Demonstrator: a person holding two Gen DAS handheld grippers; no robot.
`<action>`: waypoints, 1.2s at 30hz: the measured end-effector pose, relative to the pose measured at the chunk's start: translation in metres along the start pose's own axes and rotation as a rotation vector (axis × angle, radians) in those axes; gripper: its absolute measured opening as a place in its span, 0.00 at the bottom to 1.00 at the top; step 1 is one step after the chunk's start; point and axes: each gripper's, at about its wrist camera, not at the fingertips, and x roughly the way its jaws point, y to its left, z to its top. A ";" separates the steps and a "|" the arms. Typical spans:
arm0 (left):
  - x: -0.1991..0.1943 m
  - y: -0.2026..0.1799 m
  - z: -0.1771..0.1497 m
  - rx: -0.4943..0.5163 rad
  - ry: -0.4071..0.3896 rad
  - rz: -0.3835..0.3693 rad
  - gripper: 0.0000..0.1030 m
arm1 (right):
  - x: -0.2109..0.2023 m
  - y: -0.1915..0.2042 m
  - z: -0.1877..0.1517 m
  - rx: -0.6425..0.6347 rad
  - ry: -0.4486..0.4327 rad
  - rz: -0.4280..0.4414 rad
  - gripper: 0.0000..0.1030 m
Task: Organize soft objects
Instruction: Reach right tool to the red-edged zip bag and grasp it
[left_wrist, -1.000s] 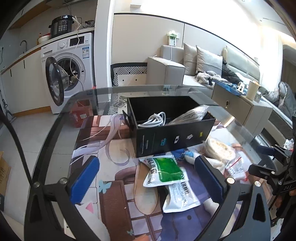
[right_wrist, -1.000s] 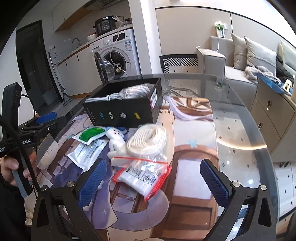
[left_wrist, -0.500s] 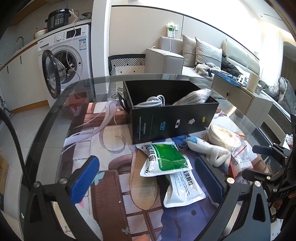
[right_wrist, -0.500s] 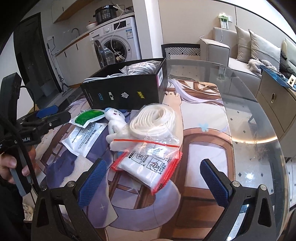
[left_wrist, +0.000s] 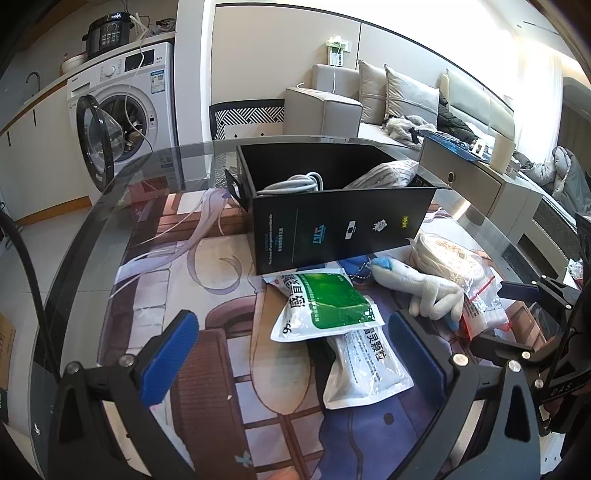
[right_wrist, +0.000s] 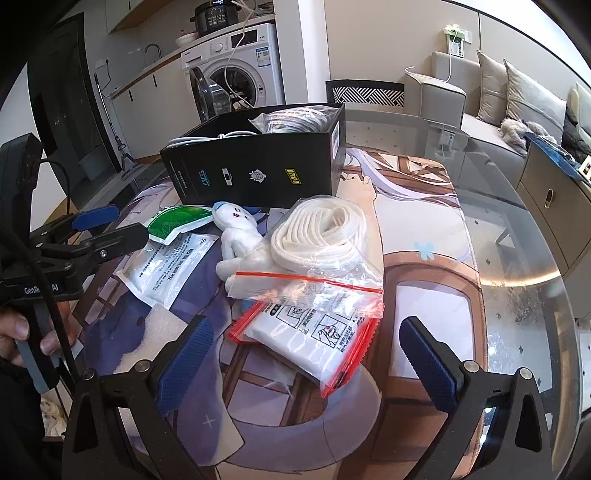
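Both grippers hover over a glass table with their jaws spread wide and nothing between them. The left gripper points at a green packet that overlaps a white packet. The right gripper sits just short of a red-edged zip bag, which lies partly under a clear bag holding a coil of white rope. A white plush toy lies between the packets and the bags, touching the rope bag. Behind them all stands a black box — open-topped, already holding a grey cable and a striped bundle.
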 end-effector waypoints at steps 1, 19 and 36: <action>0.000 0.000 0.000 -0.002 0.001 -0.002 1.00 | 0.002 0.000 0.001 0.003 0.004 -0.011 1.00; 0.003 -0.002 -0.003 0.003 0.010 -0.008 1.00 | -0.002 -0.021 -0.008 0.022 0.026 -0.048 0.99; 0.007 -0.005 -0.006 0.000 0.019 -0.015 1.00 | 0.000 -0.008 -0.003 -0.022 0.011 -0.038 0.68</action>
